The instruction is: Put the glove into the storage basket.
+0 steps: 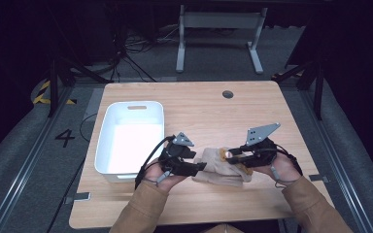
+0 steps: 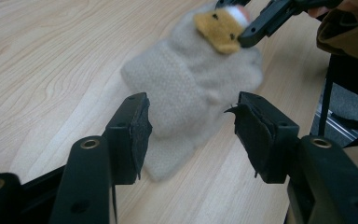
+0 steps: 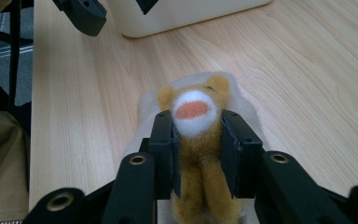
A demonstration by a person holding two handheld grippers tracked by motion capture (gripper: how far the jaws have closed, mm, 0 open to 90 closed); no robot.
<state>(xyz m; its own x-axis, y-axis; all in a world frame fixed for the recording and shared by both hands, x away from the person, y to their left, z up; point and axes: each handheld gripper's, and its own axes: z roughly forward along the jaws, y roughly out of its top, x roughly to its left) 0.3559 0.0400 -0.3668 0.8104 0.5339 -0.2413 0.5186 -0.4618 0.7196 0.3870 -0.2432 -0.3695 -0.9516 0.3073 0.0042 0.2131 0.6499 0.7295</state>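
Observation:
A beige fleece piece (image 1: 218,170) lies on the wooden table (image 1: 199,107) between my two grippers. On its right end rests a small tan plush animal (image 3: 193,109) with a white muzzle and an orange mouth. My right gripper (image 3: 196,126) is shut on the plush animal, one jaw on each side of its neck. In the high view the right gripper (image 1: 231,156) sits at the fleece's upper right. My left gripper (image 2: 189,116) is open and holds nothing, with the near end of the fleece (image 2: 191,79) just ahead of its jaws. The left gripper (image 1: 200,166) is at the fleece's left edge.
A white plastic bin (image 1: 131,138) stands on the left part of the table, close behind my left hand. A round cable hole (image 1: 228,94) is at the far side. Table legs and cables lie on the floor beyond.

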